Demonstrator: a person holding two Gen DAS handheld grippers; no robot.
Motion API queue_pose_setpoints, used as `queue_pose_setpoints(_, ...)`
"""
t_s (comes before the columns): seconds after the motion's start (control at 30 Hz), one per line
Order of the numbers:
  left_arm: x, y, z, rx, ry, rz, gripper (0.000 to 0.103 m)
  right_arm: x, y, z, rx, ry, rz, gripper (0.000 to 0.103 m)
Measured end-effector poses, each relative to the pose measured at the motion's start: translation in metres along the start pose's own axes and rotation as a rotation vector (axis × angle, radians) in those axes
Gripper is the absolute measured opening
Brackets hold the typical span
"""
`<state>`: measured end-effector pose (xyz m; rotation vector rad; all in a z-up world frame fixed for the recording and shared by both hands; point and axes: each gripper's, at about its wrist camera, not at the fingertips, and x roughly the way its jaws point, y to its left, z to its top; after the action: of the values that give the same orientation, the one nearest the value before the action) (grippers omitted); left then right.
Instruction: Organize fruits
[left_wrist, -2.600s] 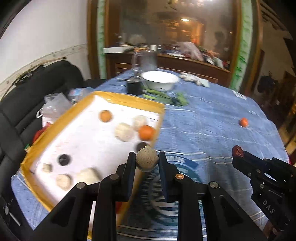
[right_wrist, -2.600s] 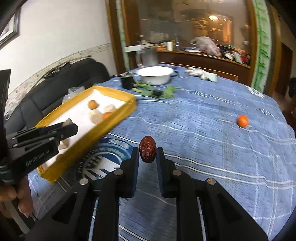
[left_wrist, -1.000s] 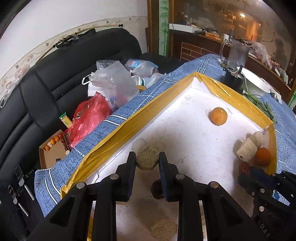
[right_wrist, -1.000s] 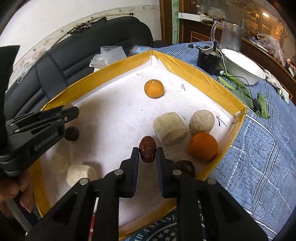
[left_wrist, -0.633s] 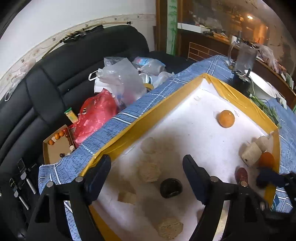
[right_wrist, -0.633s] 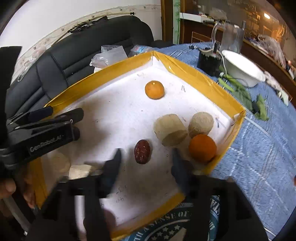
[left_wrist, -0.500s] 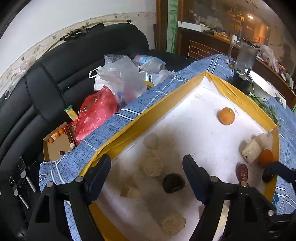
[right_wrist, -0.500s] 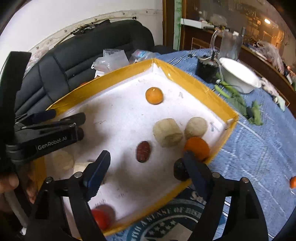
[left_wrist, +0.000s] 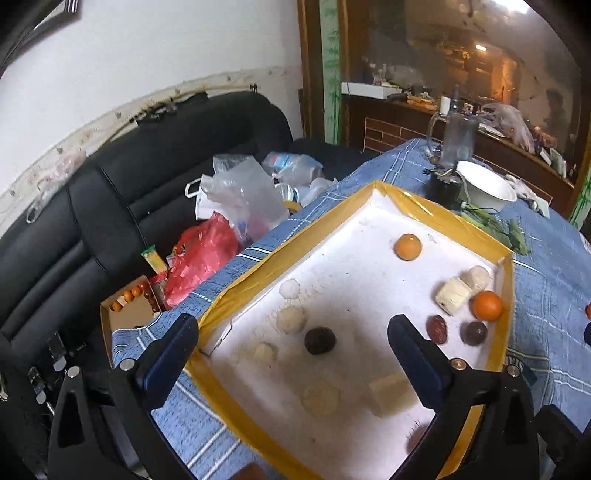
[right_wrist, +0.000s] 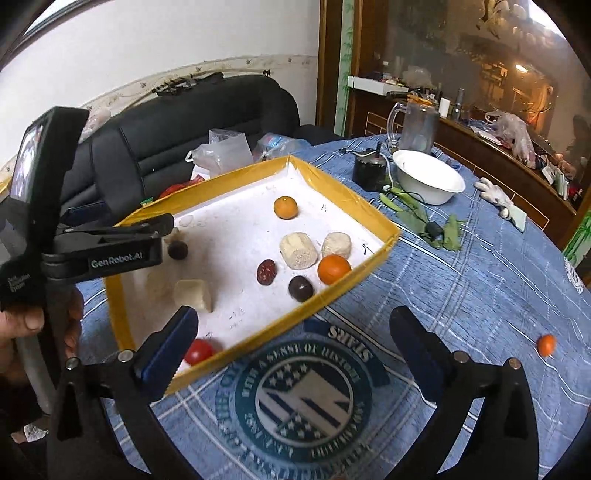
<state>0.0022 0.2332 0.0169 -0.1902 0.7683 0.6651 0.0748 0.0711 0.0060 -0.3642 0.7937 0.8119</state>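
Over the yellow-rimmed tray, both tools now hang empty. The left hand-held gripper has its fingers spread wide, and the pale, rough piece it pinched a second ago lies on the white tray floor just beside the dark round fruit. The right hand-held gripper is spread as well and has drawn back past the near rim, so it sits above the blue cloth of the surface; the red date it carried rests in the tray, close to the pale cylinder and well short of the rim.

Around the date the tray is crowded at the right corner: an orange fruit and a dark plum-like fruit lie just beside the near rim, with a second pale round behind them. A smaller orange sits alone toward the far corner. A red round fruit lies near the front-left corner, partly hidden by the right tool's finger, so what it is stays uncertain. The middle of the tray floor is bare.

Outside the tray, one small orange fruit lies apart on the cloth to the right. A white bowl and a dark jar stand beyond the tray's far corner.
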Motion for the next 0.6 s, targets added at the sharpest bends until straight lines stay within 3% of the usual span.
queue_pose_setpoints(0.6, -0.053, 0.000, -0.021, -0.046, -0.072, -0.099, 0.102, -0.057, -0.005, -0.029, 0.001, -0.043, -0.014, 0.103)
